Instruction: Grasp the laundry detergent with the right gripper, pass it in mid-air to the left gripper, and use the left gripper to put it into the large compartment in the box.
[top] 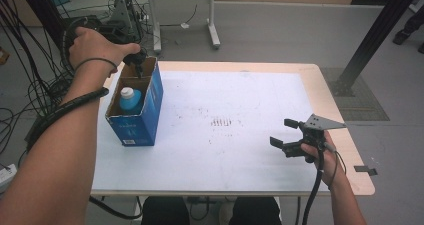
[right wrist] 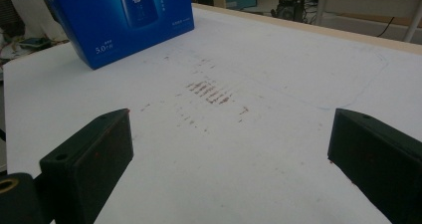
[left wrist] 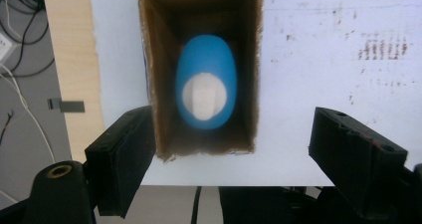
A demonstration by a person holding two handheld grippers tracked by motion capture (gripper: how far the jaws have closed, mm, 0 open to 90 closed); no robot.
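A blue carton (top: 151, 110) with its top open stands upright at the table's left; its blue side (right wrist: 124, 20) rises at the top left of the right gripper view. Inside it a blue bottle with a white cap (top: 131, 99) stands upright; the left gripper view looks straight down on the bottle (left wrist: 206, 79) between brown cardboard walls (left wrist: 149, 59). My left gripper (top: 136, 60) hangs above the carton's far end, its jaws (left wrist: 234, 119) open and holding nothing. My right gripper (top: 281, 131) hovers low over the table's right part, open and empty (right wrist: 229, 129).
The white table top (top: 225, 150) carries faint reddish smudges (right wrist: 209, 92) at its middle. Cables (top: 30, 85) hang at the left beyond the table edge. A second table's legs (top: 214, 30) stand behind, and a black post (top: 370, 40) rises at the right.
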